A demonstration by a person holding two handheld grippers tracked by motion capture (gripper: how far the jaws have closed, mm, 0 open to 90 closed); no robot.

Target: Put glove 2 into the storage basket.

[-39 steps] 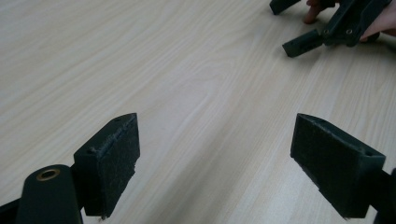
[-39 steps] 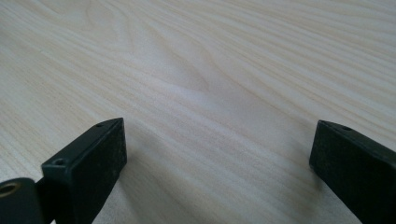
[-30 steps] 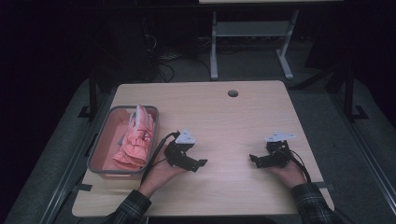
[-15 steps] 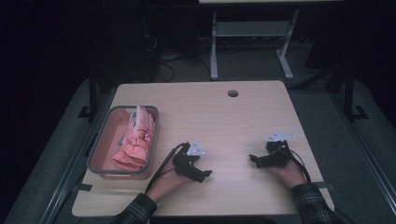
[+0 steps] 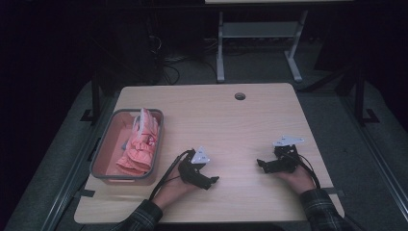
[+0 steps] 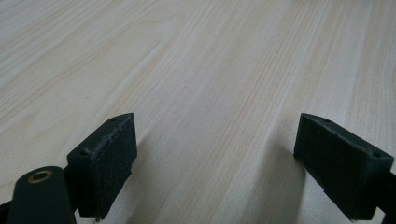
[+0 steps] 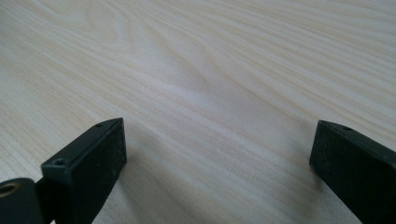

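A grey bin [image 5: 105,153] at the table's left holds pink-orange gloves [image 5: 140,147], one draped over its right rim. My left gripper [image 5: 211,181] rests low on the wooden table [image 5: 231,120] near the front edge, just right of the bin, pointing right. In the left gripper view its jaws stand wide apart over bare wood, the left gripper [image 6: 215,158] open and empty. My right gripper [image 5: 260,164] lies at the front right, pointing left. The right gripper [image 7: 219,163] is open too, with only wood grain between its jaws.
A round cable hole [image 5: 239,96] sits near the table's far edge. Behind the table stands a white metal frame [image 5: 255,38] on a dark floor with cables. Dark rails run along both sides of the table.
My left hand and gripper have slid back toward the front edge and slightly right, away from the bin. The right gripper has stayed in place.
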